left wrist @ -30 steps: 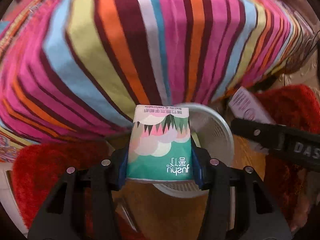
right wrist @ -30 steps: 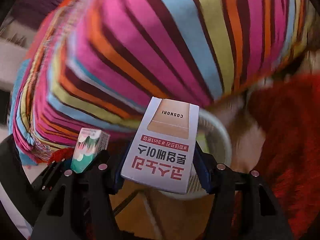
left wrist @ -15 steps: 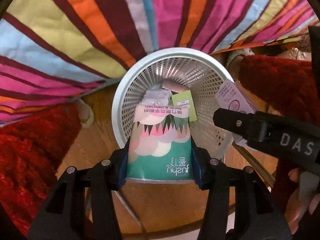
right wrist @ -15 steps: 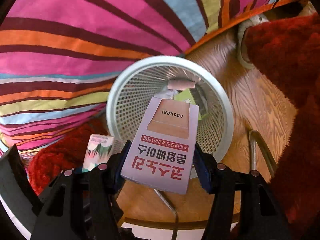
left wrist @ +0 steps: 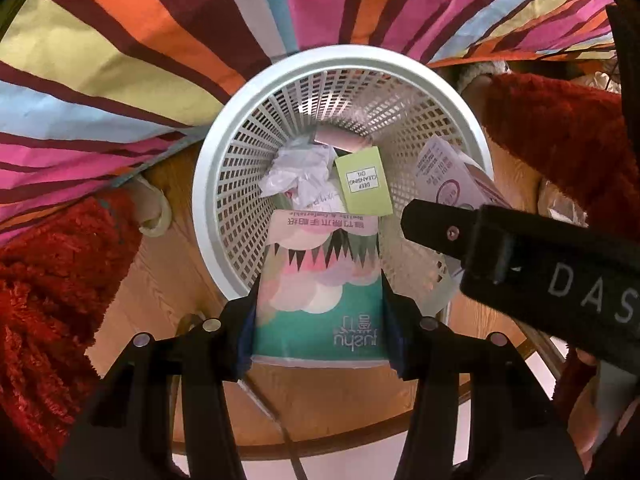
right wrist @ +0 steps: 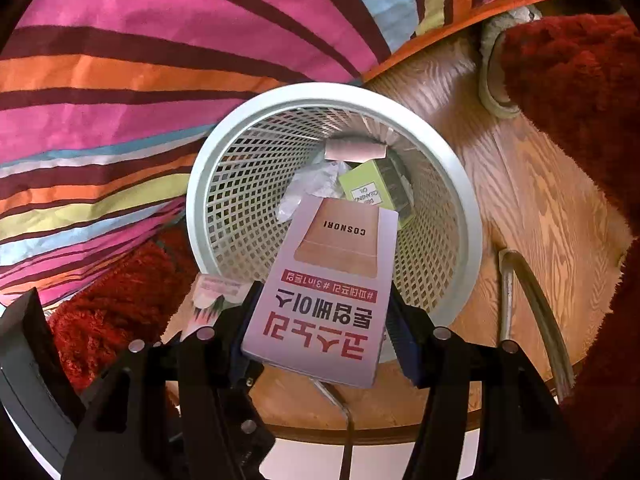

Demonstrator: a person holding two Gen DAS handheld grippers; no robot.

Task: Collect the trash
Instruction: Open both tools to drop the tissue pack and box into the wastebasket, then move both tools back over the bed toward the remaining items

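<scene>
Both grippers hang right over the white mesh basket [left wrist: 224,184], each with a load. The left gripper [left wrist: 320,320] has its 2 fingers closed in on the sides of a green tissue pack [left wrist: 320,292], the pack's far end reaching over the basket's near rim. The right gripper [right wrist: 324,320] is clamped the same way on a pale lilac box [right wrist: 328,292] with red lettering, the box tilted with its top end above the basket opening. From the left wrist view, that box [left wrist: 448,176] pokes in over the basket's right rim beyond the right gripper's black finger [left wrist: 444,232]. Down inside the basket lie a crumpled white paper [left wrist: 300,172], a small lime-green carton [left wrist: 364,186] and a pink tube [right wrist: 354,150] against the far wall. The basket stands on a wooden floor [right wrist: 532,208], with a striped bedspread [right wrist: 160,60] behind it and red shaggy rugs [left wrist: 44,272] on either side.
</scene>
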